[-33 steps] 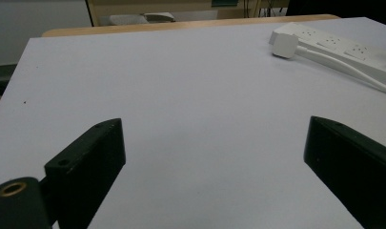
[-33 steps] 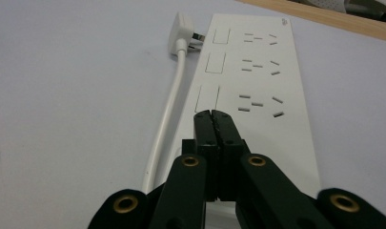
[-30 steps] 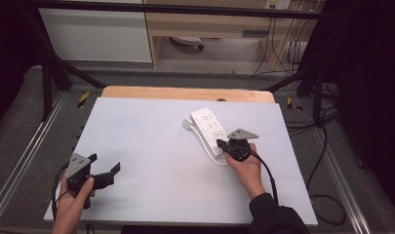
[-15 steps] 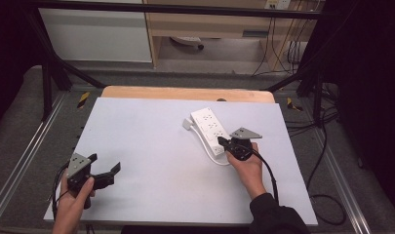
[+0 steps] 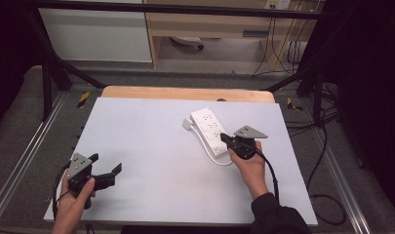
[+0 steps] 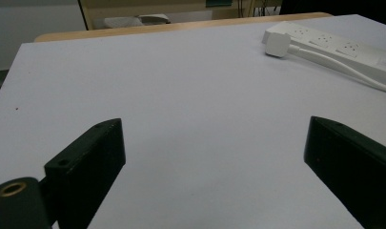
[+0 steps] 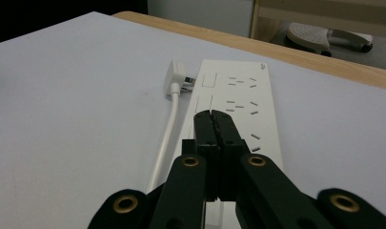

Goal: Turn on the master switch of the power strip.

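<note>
A white power strip [image 5: 208, 126] lies at an angle on the right half of the white table top [image 5: 151, 136]. Its white plug [image 5: 186, 124] rests beside its far end, and the cable [image 5: 215, 158] loops round its near end. My right gripper [image 5: 224, 138] is shut, with its tips over the strip's near end. In the right gripper view the right gripper [image 7: 213, 117] has its jaws pressed together, empty, just above the power strip [image 7: 240, 102], with the plug [image 7: 177, 76] to the left. My left gripper [image 5: 107, 164] stands open near the front left, far from the strip. In the left gripper view the left gripper [image 6: 214, 126] gapes wide over bare table.
A wooden edge [image 5: 185, 92] borders the table's far side. Metal rails [image 5: 19, 165] and black frame bars run along both sides. Cables [image 5: 326, 146] hang off to the right. A cabinet and shelving stand beyond the table.
</note>
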